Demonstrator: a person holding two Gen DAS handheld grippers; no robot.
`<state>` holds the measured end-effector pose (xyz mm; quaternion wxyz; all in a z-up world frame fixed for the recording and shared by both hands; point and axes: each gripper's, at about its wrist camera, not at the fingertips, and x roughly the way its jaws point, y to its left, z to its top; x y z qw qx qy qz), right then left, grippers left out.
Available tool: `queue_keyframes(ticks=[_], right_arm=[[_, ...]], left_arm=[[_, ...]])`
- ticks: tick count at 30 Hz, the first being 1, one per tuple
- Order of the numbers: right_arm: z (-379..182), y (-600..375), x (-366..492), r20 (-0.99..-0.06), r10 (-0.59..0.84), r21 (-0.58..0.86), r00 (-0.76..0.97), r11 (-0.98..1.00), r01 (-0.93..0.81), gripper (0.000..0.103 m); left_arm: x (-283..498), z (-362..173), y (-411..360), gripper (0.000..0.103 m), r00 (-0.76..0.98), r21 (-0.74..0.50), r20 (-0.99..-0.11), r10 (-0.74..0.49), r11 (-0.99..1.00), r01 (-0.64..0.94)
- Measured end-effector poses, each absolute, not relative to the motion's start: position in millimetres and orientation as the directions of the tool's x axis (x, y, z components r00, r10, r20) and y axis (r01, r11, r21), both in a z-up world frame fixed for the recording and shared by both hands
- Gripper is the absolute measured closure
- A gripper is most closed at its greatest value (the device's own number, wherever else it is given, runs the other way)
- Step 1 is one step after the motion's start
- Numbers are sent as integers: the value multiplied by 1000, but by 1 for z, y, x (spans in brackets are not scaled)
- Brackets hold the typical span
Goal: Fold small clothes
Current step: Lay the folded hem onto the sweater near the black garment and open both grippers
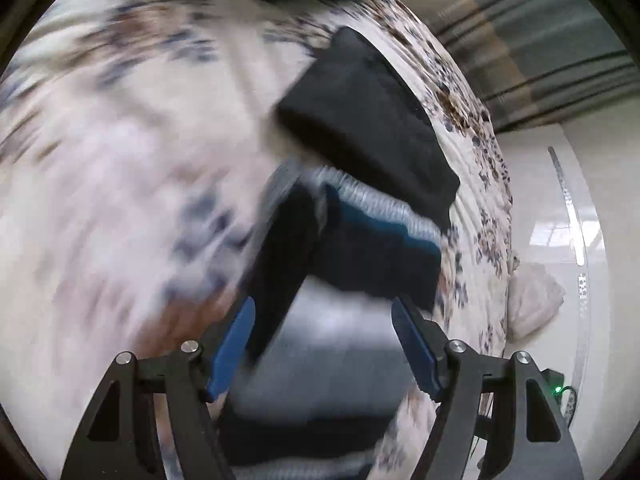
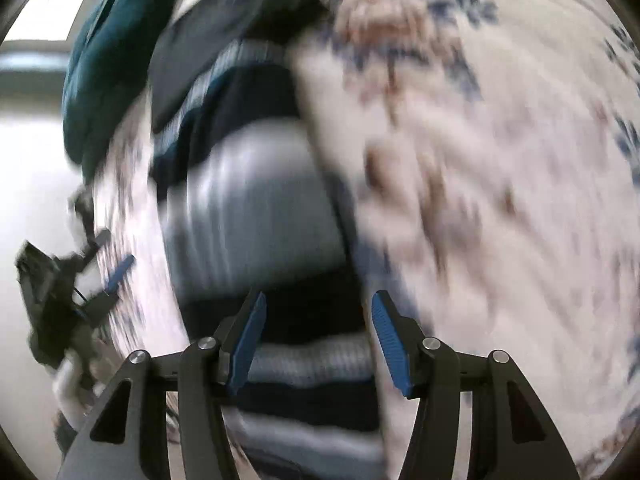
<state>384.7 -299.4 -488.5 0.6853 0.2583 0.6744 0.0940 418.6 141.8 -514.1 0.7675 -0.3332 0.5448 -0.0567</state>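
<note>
Both hand-held grippers show spread jaws, nothing pinched: left hand-held gripper [image 1: 322, 348], right hand-held gripper [image 2: 318, 344]. No earlier frame, so we log the present state only.

Directly beneath both lies the striped garment [image 1: 320, 380], grey, navy and teal bands with ribbed pale strips, flat on the floral bedspread [image 1: 120, 160]. We judge it light, soft knit, limp, not fragile; likely to sag and stretch if lifted from one point. Best hold, in our judgement: two corners or the ribbed edge [image 2: 312, 360], one gripper each, pinching a single layer.

Beyond it, touching or just beside its far edge, a black folded cloth [image 1: 368, 120]. Farther still, a teal bundle [image 2: 104, 80] near the bed's edge.

Hard to read: heavy motion blur; garment outline, layer count and type unclear; near edge cut off by the fingers. Left gripper appears smeared in the right view.
</note>
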Motion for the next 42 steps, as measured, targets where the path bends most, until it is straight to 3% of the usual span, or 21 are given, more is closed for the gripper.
queue_keyframes(ticks=[4,5,6,7,8,10,15,18,20,22,23,25,28,31,37,42], right_arm=[[-508,-299,473,-837,527,545,147,779,310,46],[-516,-291,488,-832,533,552,156,768,325,46],[-525,-287,500,-822,548,565,153,754,335,46],[-535,-284,513,-805,577,585,137,734,346,47],[-544,-273,520,-791,599,600,126,718,353,62],[-553,-263,528,-816,570,565,96,751,342,87],[-565,-258,529,-870,486,481,80,804,350,89],[-545,-242,535,-912,401,408,88,860,306,81],[-522,-227,534,-896,413,442,162,864,241,76],[-503,-211,541,-848,494,523,190,839,149,60],[-504,-205,544,-830,535,554,156,824,122,60],[-527,-188,557,-795,606,605,28,789,109,60],[-559,-191,579,-894,448,445,14,883,147,60],[-571,-199,598,-912,409,406,30,891,201,61],[-544,-204,591,-923,379,385,72,910,151,59],[-507,-232,536,-869,480,494,115,851,177,47]], left_arm=[[493,-549,126,37,318,-537,-828,-462,818,-209],[503,-557,123,49,302,-507,-845,-442,841,-187],[500,-556,123,69,298,-493,-852,-431,852,-177],[504,-562,125,98,287,-477,-860,-421,863,-165],[505,-564,128,98,292,-482,-857,-424,860,-165],[502,-567,142,98,315,-500,-844,-433,849,-171],[504,-580,158,97,286,-564,-816,-502,799,-209],[513,-565,151,90,279,-554,-823,-495,808,-201],[516,-548,145,64,292,-545,-824,-485,819,-180],[514,-529,140,48,348,-553,-804,-483,821,-139],[514,-523,134,41,366,-562,-790,-493,820,-110],[522,-528,123,40,348,-534,-804,-483,843,-64],[542,-566,113,40,259,-459,-867,-425,884,-86],[557,-586,120,40,239,-483,-861,-448,868,-111],[557,-560,134,40,292,-489,-848,-442,865,-111],[511,-519,146,40,359,-520,-810,-463,850,-79]])
